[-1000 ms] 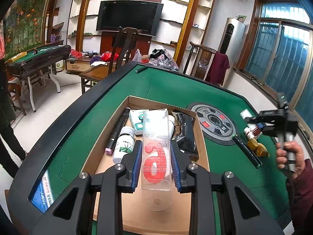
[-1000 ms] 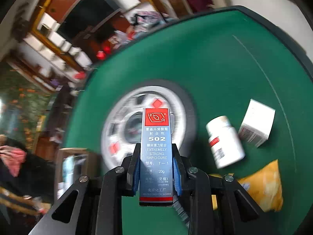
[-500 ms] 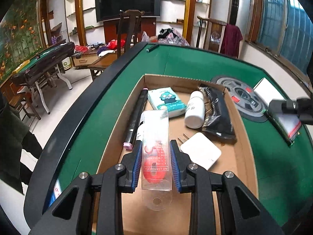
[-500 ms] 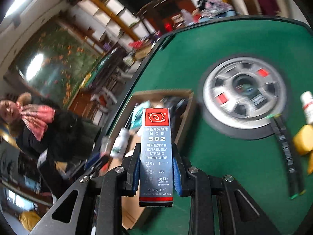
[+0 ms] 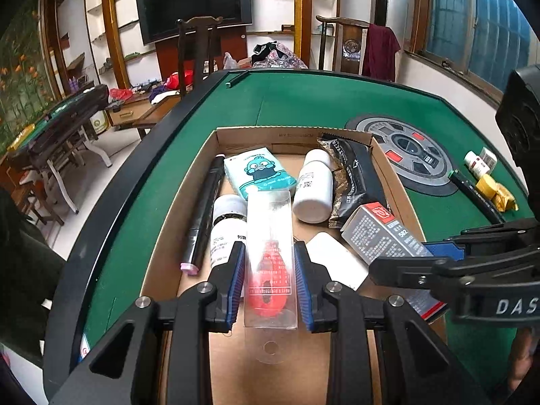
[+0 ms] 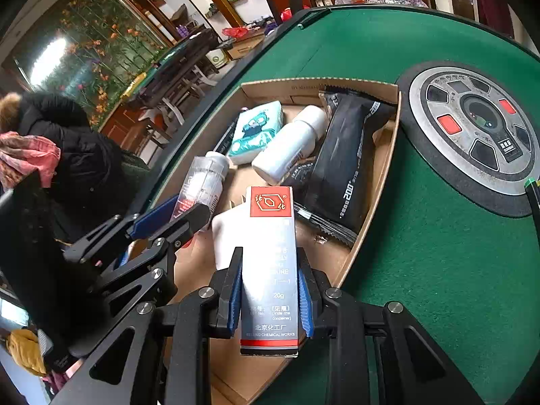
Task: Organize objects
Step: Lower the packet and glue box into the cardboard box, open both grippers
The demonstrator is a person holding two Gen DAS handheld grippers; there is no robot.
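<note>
Left view: left tongs (image 5: 269, 283) are clamping a clear pack (image 5: 270, 256) with something red inside, over the box (image 5: 393, 175); extras are lying on the worktop (image 5: 303, 101). Right view: right tongs (image 6: 270, 298) are gripping the glue carton (image 6: 270, 270) above the box (image 6: 381, 182).

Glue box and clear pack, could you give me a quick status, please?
Left claw shut on clear pack. Right claw shut on glue box. Both over cardboard box, already crowded.
</note>
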